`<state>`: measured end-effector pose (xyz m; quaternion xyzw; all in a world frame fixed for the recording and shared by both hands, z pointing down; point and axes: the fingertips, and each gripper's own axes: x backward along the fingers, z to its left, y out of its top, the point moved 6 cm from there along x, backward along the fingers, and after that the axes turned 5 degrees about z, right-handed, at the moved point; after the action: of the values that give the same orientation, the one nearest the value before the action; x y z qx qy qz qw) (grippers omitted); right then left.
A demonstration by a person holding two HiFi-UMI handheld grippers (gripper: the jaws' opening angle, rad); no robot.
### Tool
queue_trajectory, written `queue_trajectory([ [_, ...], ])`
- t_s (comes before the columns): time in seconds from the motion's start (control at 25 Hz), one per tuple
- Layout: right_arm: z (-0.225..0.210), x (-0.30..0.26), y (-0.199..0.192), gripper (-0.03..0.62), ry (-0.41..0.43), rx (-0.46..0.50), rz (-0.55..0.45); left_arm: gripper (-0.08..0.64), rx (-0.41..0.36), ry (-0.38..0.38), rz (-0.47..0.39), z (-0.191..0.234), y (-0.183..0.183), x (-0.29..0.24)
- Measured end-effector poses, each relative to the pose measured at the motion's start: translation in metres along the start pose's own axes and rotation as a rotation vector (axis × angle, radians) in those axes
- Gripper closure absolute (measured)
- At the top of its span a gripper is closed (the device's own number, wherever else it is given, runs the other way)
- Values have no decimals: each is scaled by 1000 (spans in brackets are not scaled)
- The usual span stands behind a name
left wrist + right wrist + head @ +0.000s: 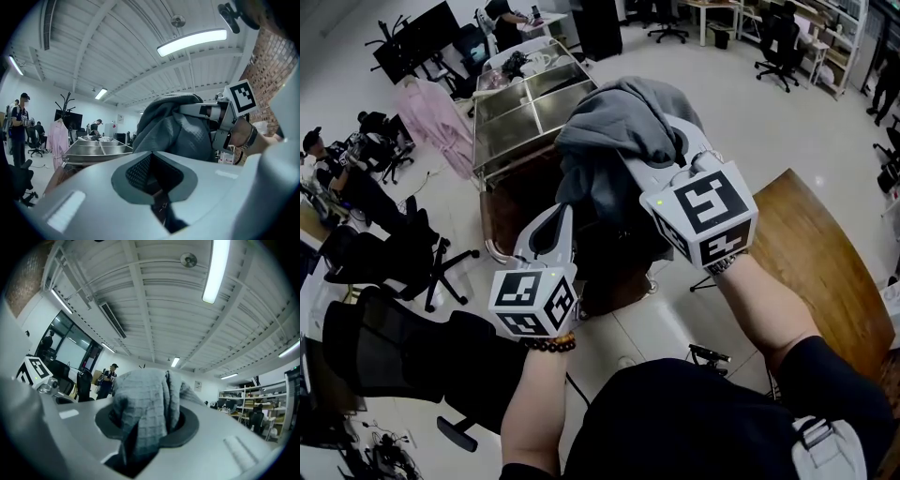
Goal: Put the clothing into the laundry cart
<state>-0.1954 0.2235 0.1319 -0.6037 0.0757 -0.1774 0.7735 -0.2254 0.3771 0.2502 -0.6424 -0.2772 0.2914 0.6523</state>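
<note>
One grey garment before steel cart, pink robe left

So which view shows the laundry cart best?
Head view: the laundry cart seen from above, dividers visible, near end behind the grey garment. Left gripper view shows it side-on, low; right gripper view misses it.

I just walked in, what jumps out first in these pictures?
A bulky grey waffle-knit garment is held up in the middle, pinched in the right gripper, with the left gripper on its lower folds. Just beyond it stands a shiny steel cart split into compartments, and a pink robe hangs at its left.
</note>
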Motion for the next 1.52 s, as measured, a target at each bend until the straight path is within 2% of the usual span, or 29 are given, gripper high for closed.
queue_trajectory([
  [0.2,30,-29,16,460,37,11,-10,557,7,29,-15,29,6,22],
  [0.36,43,-40,2,460,56,-2,14,557,3,46,-18,36,0,32],
  [0.44,57,-62,-6,459,62,-10,56,557,11,52,-21,56,3,42],
  [0.6,84,-110,-38,456,73,-28,155,557,26,58,-20,99,0,53],
  [0.88,93,-152,-96,438,89,-49,286,557,32,49,8,125,-15,40],
  [1.08,105,-167,-130,382,121,-50,370,557,34,37,18,135,-26,35],
  [1.24,107,-179,-141,320,126,-53,389,557,39,24,25,146,-31,26],
  [1.52,109,-180,-144,265,95,-45,383,557,48,-4,35,154,-38,24],
])
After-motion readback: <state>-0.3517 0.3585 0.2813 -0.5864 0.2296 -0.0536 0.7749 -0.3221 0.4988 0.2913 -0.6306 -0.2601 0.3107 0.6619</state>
